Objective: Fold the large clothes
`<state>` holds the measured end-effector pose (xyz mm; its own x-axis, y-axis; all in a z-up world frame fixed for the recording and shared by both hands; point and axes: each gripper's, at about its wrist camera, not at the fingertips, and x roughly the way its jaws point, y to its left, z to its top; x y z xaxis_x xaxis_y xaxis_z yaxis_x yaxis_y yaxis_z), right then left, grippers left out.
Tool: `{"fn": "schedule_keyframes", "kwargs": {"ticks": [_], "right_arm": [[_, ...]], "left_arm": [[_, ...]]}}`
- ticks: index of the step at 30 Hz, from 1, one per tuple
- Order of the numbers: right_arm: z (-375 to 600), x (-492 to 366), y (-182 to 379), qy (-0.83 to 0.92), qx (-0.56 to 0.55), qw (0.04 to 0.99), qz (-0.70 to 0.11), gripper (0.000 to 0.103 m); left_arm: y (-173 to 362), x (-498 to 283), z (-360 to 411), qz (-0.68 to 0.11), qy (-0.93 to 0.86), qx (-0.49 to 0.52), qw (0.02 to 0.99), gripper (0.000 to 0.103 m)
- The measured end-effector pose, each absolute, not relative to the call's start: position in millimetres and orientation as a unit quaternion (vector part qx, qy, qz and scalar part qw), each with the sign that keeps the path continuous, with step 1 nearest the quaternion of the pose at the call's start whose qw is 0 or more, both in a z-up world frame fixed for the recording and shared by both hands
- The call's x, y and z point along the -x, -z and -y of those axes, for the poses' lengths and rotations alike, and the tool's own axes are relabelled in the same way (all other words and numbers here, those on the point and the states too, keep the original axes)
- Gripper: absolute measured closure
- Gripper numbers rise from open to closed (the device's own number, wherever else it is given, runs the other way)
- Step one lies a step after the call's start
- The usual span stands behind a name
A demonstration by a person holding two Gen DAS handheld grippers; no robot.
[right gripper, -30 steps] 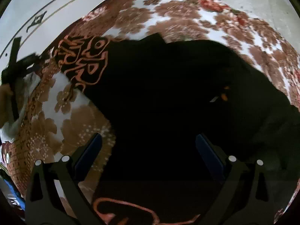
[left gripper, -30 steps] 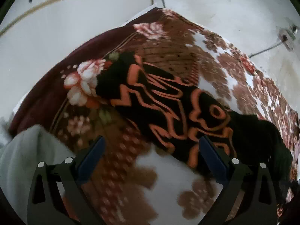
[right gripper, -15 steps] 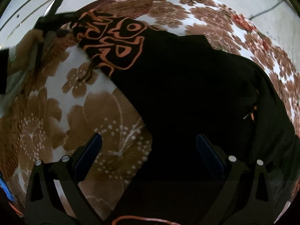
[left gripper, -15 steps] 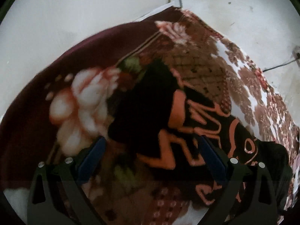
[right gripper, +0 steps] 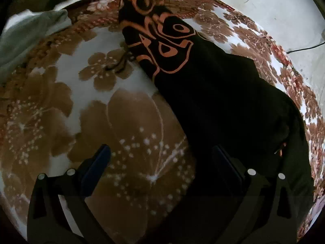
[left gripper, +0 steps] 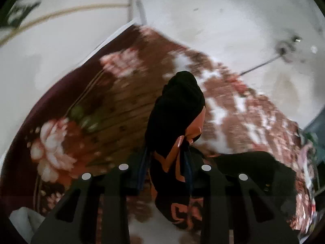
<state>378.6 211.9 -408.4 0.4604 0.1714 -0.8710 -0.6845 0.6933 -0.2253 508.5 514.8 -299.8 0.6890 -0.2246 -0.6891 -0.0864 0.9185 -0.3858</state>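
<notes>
A black garment (left gripper: 178,105) with orange lettering lies on a brown and white flowered blanket (left gripper: 113,101). My left gripper (left gripper: 165,162) is closing on one end of it. The cloth is bunched between the pads and pulled up off the blanket, with a black fold standing ahead of the fingers. In the right wrist view the black garment (right gripper: 223,93) runs from the top middle, where its printed end is raised, down to the lower right. My right gripper (right gripper: 161,152) is open low above the blanket (right gripper: 130,122), its right finger over the garment's near edge, holding nothing.
The blanket lies on a pale floor (left gripper: 223,20). A grey-white cloth (right gripper: 30,36) sits at the blanket's left side. A thin cable (left gripper: 260,66) crosses the floor beyond the blanket's far edge. A dark object stands at the right border of the left wrist view.
My left gripper went from wide open over the printed end to pinched on it, and has lifted it. My right gripper swung left and lower, so more blanket shows under it.
</notes>
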Motion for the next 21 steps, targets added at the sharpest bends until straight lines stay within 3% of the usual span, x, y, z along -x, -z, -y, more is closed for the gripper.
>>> {"fn": "schedule_keyframes", "kwargs": {"ticks": [5,11,21], "right_arm": [[-204.6,-397.9,404.7,-0.222,0.267,0.824,-0.448,0.005],[-194.5,-415.6,431.0,-0.218,0.228,0.793,-0.521,0.005],[-196.1,-412.5,438.7,-0.214,0.228,0.801,-0.51,0.004]], "left_arm": [[260.7,-497.1,-482.2,-0.373,0.072,0.188,0.906,0.073],[227.0,-505.1,-439.9,-0.355,0.105,0.169,0.913,0.073],[145.3,-515.4,-314.2,-0.311,0.174,0.163,0.92,0.073]]}}
